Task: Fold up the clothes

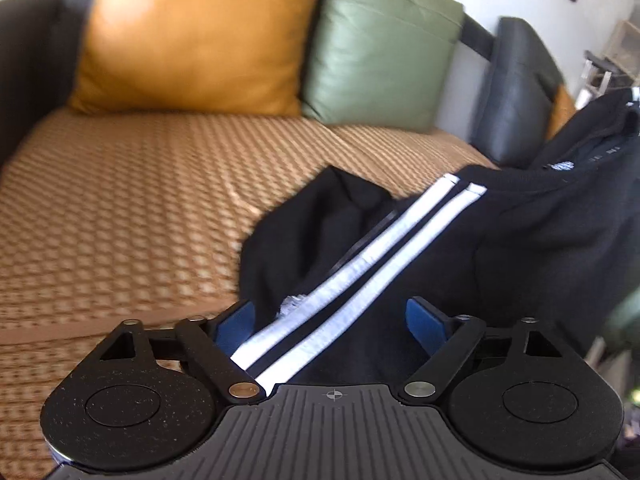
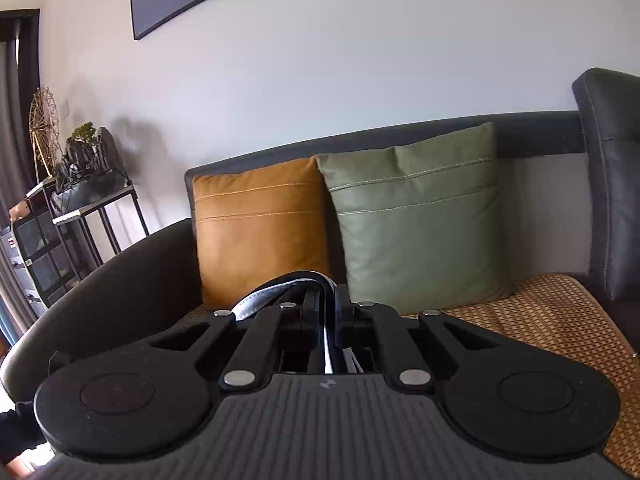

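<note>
Lying between the wide-spread fingers [image 1: 246,322] of the left gripper [image 1: 334,318], the black garment [image 1: 520,240] with white stripes [image 1: 400,240] runs forward and to the right, partly resting on the woven sofa seat [image 1: 140,200] and rising toward the upper right. The right gripper [image 2: 328,312] has its fingers [image 2: 311,312] narrowed onto a striped fold of the same garment, lifted above the seat. Ahead of both stand an orange cushion [image 2: 260,232] and a green cushion [image 2: 420,220].
</note>
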`<state>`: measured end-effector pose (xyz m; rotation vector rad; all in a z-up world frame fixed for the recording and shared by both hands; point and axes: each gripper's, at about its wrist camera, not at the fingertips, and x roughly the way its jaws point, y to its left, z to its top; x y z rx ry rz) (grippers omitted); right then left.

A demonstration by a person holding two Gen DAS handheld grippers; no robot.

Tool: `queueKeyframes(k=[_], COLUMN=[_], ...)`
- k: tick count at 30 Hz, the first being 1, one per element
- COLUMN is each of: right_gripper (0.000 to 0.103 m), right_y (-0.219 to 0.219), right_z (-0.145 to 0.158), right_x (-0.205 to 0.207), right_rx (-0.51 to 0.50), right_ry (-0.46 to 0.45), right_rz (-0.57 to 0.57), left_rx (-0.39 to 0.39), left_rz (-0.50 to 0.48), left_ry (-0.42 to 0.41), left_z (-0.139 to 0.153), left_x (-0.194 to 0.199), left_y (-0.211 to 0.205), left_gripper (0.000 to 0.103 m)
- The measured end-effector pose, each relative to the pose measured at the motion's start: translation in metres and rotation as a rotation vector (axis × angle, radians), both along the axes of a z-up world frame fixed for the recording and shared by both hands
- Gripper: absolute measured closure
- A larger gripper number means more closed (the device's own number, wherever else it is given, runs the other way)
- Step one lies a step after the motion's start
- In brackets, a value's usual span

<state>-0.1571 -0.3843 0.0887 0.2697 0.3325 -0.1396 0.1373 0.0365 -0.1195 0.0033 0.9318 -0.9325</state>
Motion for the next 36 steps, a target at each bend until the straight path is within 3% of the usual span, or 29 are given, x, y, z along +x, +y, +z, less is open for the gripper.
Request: queueKeyframes(k=[6, 9, 10, 11, 12, 13, 16, 23, 26, 36], right_gripper=[0.095, 0.095, 0.095, 0.095, 0.095, 0.095, 0.095, 0.095, 0.095, 0.095], right_y=[-0.017, -0.022, -0.024, -0.025, -0.026, -0.027, -0.027, -0.027, -0.025, -0.014], right_z=[-0.016, -0.023, -0.025, -0.027, -0.028, -0.028, -0.029, -0.023, -0.011, 0.048], right_x=[-0.006, -0.005, -0.005, -0.005, -0.004, -0.005, -0.008, -0.020, -0.025, -0.018], right_rx=[0.034, 0.045, 0.048, 0.051, 0.052, 0.053, 0.063, 0.078, 0.068, -0.006], right_ry=[0.021, 0.033, 0.035, 0.036, 0.037, 0.035, 0.026, 0.004, -0.023, -0.126], right_rz=[-0.062, -0.076, -0.080, -0.083, -0.084, -0.084, -0.078, -0.067, -0.057, -0.007], left_rx=[-0.013, -0.047, -0.041, -0.034, -0.022, -0.009, 0.034, -0.029, -0.040, -0.241], left_rz=[-0.021, -0.049, -0.092, -0.134, -0.163, -0.192, -0.188, -0.027, 0.051, 0.284], left_ry=[0.101, 0.158, 0.149, 0.141, 0.125, 0.109, 0.047, -0.129, -0.199, -0.446], left_z=[-0.021, -0.027, -0.026, -0.025, -0.024, -0.023, -0.021, 0.022, 0.056, 0.171], left_x=[0.008, 0.000, -0.007, -0.013, -0.021, -0.029, -0.051, -0.083, -0.087, -0.110], left_y=[-0.009, -0.015, -0.020, -0.025, -0.028, -0.031, -0.041, -0.027, -0.018, 0.029], left_gripper=[0.004, 0.010, 0.027, 0.036, 0.062, 0.078, 0.090, 0.096, 0.097, 0.096])
